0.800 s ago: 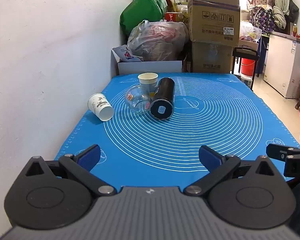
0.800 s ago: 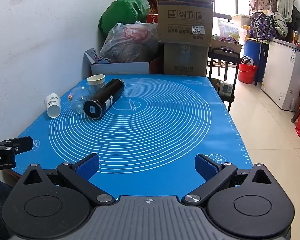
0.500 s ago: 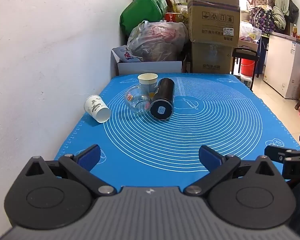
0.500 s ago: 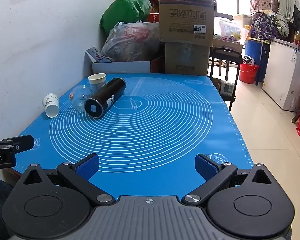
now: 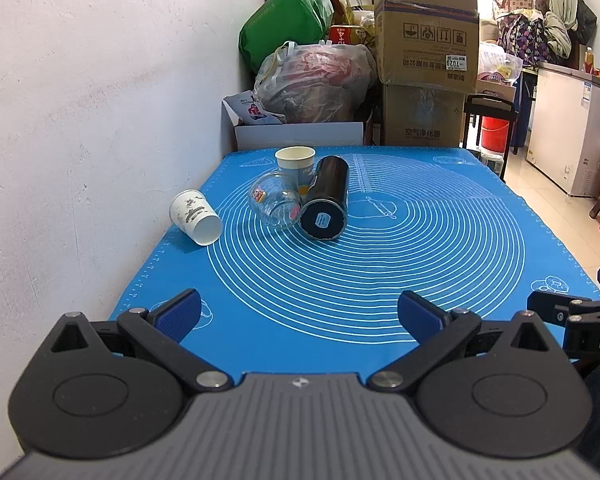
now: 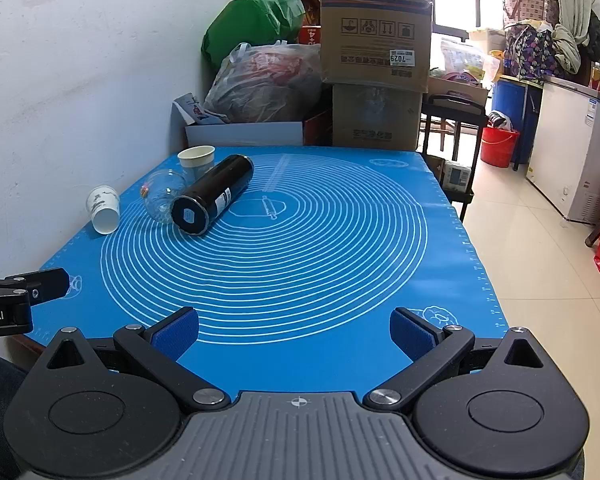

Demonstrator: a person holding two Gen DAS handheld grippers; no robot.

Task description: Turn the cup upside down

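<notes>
A white paper cup (image 5: pixel 195 216) lies on its side at the left edge of the blue mat (image 5: pixel 380 280), mouth toward me; it also shows in the right wrist view (image 6: pixel 103 214). A clear glass cup (image 5: pixel 275 199) lies on its side against a black bottle (image 5: pixel 326 204), also on its side. A paper cup (image 5: pixel 295 164) stands upright behind them. My left gripper (image 5: pixel 300 314) is open and empty at the near edge, far from the cups. My right gripper (image 6: pixel 294 334) is open and empty at the near right.
A white wall runs along the table's left side. Boxes (image 5: pixel 424 60) and bags (image 5: pixel 312 80) are piled behind the far edge. The table's right edge drops to a tiled floor (image 6: pixel 540 260). The other gripper shows at each view's side edge.
The view has shifted slightly in both cameras; the white paper cup appears a little farther left. Both grippers stay open and the cups have not moved.
</notes>
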